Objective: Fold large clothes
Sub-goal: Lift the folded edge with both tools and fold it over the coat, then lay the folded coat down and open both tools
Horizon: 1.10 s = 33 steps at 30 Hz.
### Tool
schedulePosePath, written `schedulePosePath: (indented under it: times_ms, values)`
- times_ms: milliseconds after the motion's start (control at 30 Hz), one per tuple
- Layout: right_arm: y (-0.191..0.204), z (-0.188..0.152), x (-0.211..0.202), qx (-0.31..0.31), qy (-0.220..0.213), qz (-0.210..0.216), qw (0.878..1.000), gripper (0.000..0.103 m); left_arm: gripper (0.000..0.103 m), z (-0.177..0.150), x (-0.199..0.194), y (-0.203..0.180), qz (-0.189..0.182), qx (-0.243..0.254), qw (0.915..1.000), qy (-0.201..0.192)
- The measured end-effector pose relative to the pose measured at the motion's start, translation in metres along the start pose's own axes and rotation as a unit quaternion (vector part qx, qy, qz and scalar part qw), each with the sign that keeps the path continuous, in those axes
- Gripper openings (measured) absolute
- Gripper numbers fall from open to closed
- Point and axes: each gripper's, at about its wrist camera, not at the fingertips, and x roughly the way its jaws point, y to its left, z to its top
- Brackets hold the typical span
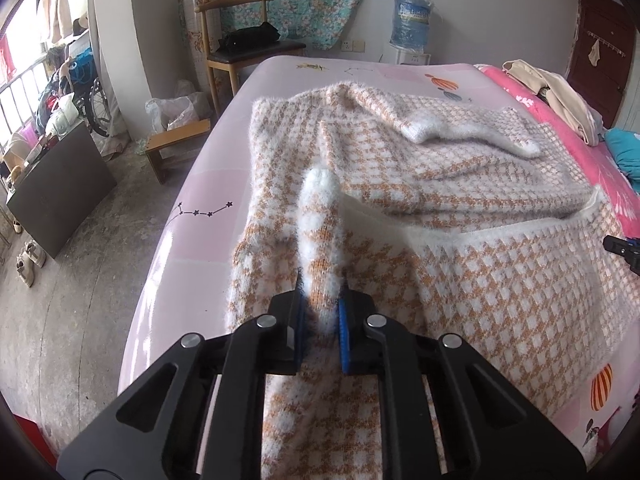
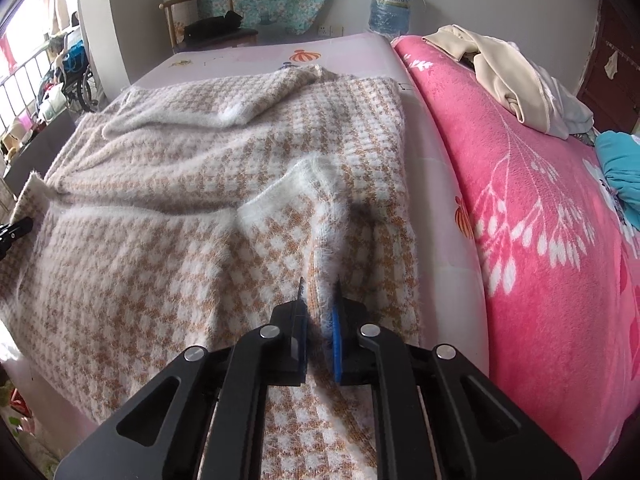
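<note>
The left claw [image 1: 321, 304] is clamped on a raised fold of the sweater [image 1: 400, 184]. The right claw [image 2: 319, 300] likewise pinches its hem edge. The garment lies on the bed [image 1: 208, 184].

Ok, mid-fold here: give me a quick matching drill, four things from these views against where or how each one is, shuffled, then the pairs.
Things:
1. left gripper
2. water jug
3. wooden chair
4. beige clothes

States:
A. heaped on the pink blanket
B. on the floor past the far left corner of the bed, a black bag on its seat
C. shut on a raised fold of the sweater
D. upside down by the far wall

Pairs: 1-C, 2-D, 3-B, 4-A
</note>
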Motion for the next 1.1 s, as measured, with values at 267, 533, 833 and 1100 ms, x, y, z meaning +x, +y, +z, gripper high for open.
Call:
schedulePosePath:
  times_ms: [267,533,833,1100]
  values:
    - [-0.006,-0.010,-0.063,0.028,-0.062,0.010,0.998,0.008,0.008,-0.004,-0.073,-0.001,-0.015,-0.013,0.9959,-0.088]
    - [-0.014,-0.001,-0.116,0.042,-0.125,0.028,0.991,0.008,0.007,0.006,-0.128,-0.002,-0.025,-0.018,0.9883,-0.150]
    - [-0.011,0.087,-0.120,0.009,-0.195,0.032,0.980,0.008,0.007,0.089,-0.132,-0.005,-0.018,0.005,0.9746,-0.223]
    - [-0.033,0.207,-0.031,0.043,-0.165,0.066,0.983,0.008,0.007,0.219,-0.028,0.018,-0.037,-0.016,0.9873,-0.154]
